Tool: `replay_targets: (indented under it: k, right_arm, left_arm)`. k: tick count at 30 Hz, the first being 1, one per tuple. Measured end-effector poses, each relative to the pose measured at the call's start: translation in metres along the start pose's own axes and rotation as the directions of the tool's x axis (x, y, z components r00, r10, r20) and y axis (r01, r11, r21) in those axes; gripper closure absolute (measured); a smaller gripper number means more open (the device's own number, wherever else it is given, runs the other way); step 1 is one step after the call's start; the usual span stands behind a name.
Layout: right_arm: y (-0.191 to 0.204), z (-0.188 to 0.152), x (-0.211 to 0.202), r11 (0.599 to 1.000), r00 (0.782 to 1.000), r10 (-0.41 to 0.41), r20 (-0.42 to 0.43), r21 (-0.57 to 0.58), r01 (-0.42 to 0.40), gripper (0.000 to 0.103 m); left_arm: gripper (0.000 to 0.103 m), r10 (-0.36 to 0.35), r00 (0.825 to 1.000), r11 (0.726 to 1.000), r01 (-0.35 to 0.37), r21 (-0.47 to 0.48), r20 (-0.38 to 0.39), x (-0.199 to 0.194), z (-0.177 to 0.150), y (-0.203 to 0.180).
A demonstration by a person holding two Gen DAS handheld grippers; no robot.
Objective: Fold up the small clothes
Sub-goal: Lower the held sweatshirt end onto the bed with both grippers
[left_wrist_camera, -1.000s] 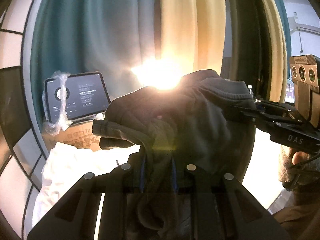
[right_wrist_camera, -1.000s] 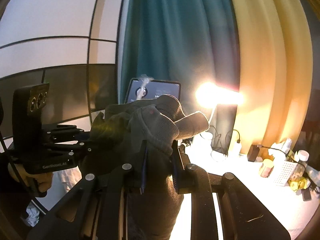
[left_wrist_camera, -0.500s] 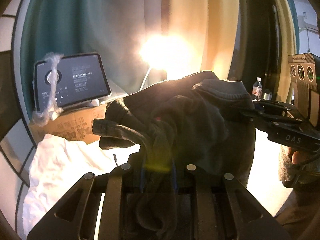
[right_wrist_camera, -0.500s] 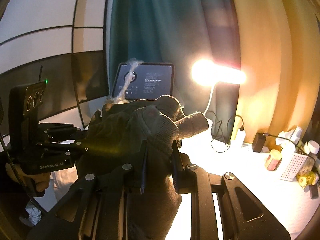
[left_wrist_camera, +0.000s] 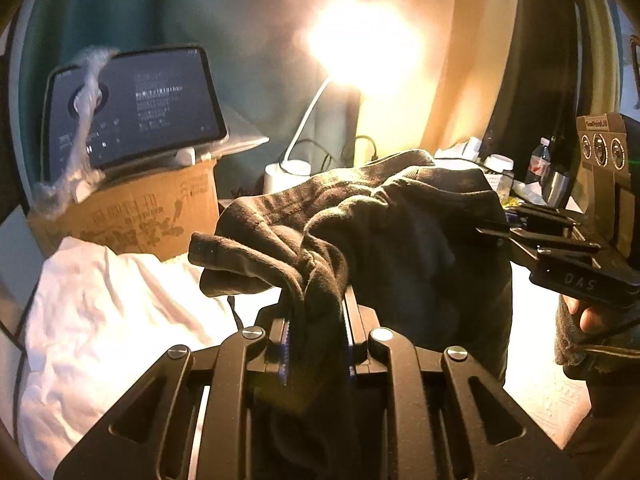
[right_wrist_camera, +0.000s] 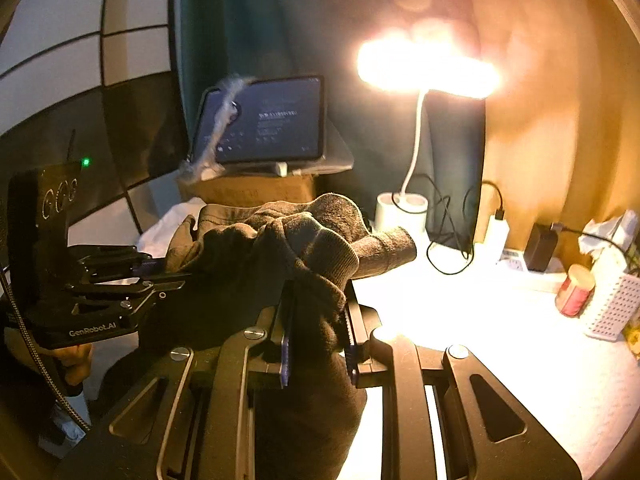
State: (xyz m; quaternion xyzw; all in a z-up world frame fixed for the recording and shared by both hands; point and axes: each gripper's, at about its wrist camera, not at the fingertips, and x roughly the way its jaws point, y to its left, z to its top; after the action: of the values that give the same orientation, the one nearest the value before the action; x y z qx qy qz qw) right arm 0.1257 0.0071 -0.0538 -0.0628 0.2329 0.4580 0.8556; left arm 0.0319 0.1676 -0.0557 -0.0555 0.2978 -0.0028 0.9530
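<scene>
A small dark brown garment [left_wrist_camera: 384,240] hangs bunched in the air between both grippers. My left gripper [left_wrist_camera: 316,320] is shut on one bunched edge of it. My right gripper [right_wrist_camera: 316,320] is shut on the ribbed cuff end [right_wrist_camera: 324,252]. The right gripper shows at the right of the left wrist view [left_wrist_camera: 560,248], gripping the cloth's far side. The left gripper shows at the left of the right wrist view [right_wrist_camera: 120,280]. Most of the cloth's lower part is hidden behind the jaws.
A white cloth [left_wrist_camera: 100,320] lies crumpled at the left. A cardboard box [left_wrist_camera: 132,216] carries a tablet [left_wrist_camera: 136,108]. A lit desk lamp [right_wrist_camera: 424,68] with cables stands behind. A red can [right_wrist_camera: 574,290], a white basket [right_wrist_camera: 612,308] and bottles [left_wrist_camera: 540,160] stand on the white table [right_wrist_camera: 480,340].
Both grippers, still holding the garment, have come lower and tilted down toward the table; the tablet, box and lamp base have risen in the views.
</scene>
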Motion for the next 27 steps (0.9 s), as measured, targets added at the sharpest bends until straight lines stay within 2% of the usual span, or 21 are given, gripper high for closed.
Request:
replay_targets:
  k: [16, 19, 25, 27]
  right_arm:
    - [-0.034, -0.022, 0.077, 0.998, 0.987, 0.026, -0.157, 0.06, -0.017, 0.081]
    - [-0.041, -0.028, 0.088, 0.997, 0.982, 0.029, -0.186, 0.07, -0.016, 0.081]
    - [-0.059, -0.044, 0.11, 0.993, 0.966, 0.019, -0.257, 0.12, 0.013, 0.081]
    - [-0.068, -0.051, 0.121, 0.986, 0.952, 0.032, -0.305, 0.164, 0.019, 0.074]
  left_arm:
    - [0.085, -0.015, 0.991, 0.999, 0.01, -0.04, -0.134, 0.068, -0.01, 0.023]
    - [0.085, -0.002, 0.985, 0.999, -0.005, -0.039, -0.174, 0.082, -0.014, 0.029]
    - [0.085, -0.03, 0.968, 0.995, 0.005, -0.098, -0.25, 0.101, -0.016, 0.038]
    - [0.084, -0.041, 0.96, 0.993, 0.008, -0.12, -0.278, 0.107, -0.017, 0.042]
